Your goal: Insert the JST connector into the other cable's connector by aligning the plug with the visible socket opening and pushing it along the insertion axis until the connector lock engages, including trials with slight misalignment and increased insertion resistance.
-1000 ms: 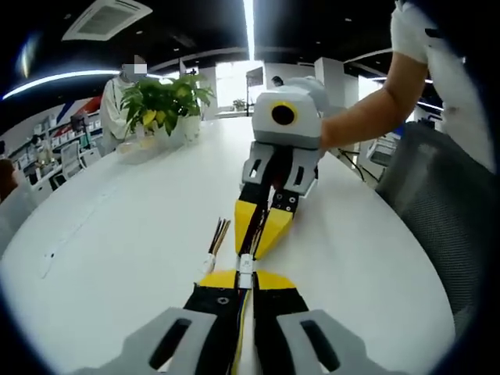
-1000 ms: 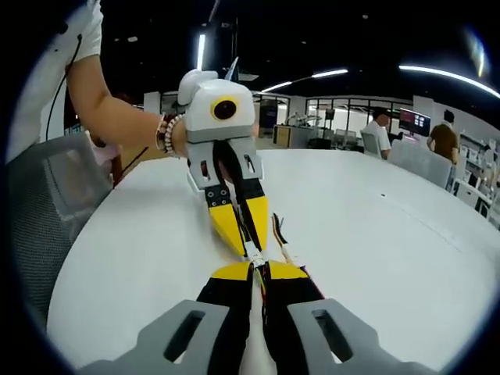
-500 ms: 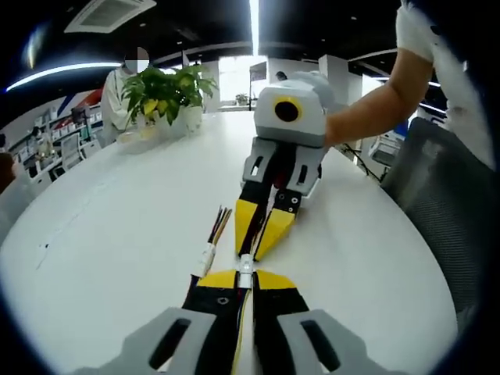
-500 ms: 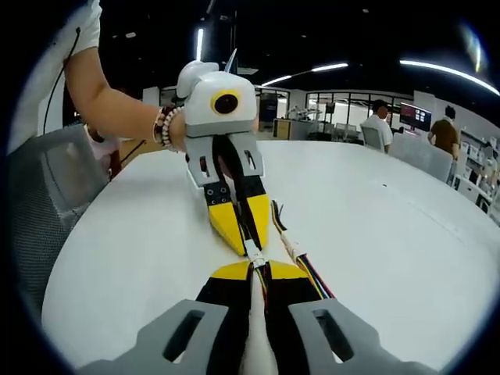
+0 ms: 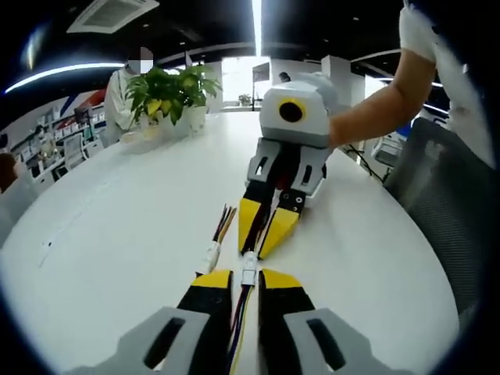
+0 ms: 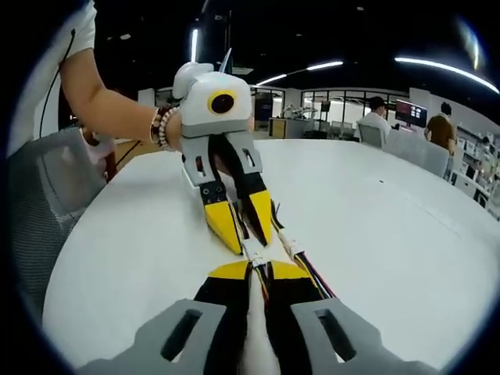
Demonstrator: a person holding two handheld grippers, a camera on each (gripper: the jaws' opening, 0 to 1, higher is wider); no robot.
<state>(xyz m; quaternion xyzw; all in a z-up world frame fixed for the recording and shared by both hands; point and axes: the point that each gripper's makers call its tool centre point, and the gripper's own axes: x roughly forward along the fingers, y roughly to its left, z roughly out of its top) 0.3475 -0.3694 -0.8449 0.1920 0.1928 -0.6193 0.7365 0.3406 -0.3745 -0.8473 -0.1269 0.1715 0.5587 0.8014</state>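
Observation:
Two grippers face each other low over the white table (image 5: 101, 226). The white JST connector (image 5: 248, 269) lies between their yellow tips, with coloured wires running out of both ends. My left gripper (image 5: 244, 281) is open, and the wires pass down the gap between its jaws. Its fingers (image 6: 225, 226) also stand apart in the right gripper view. My right gripper (image 6: 256, 269) is shut on the cable just behind the connector (image 6: 251, 252). In the left gripper view the right gripper (image 5: 258, 250) comes in from ahead, tips pressed together.
A spare cable with a white connector (image 5: 211, 255) lies on the table beside the grippers, also seen as the spare cable (image 6: 293, 248). A potted plant (image 5: 168, 90) stands at the far edge. A mesh chair (image 5: 445, 203) is at the table's side. People stand far behind.
My left gripper's jaws have parted and let go of the cable they were shut on. The right gripper stays shut, and both grippers have hardly shifted.

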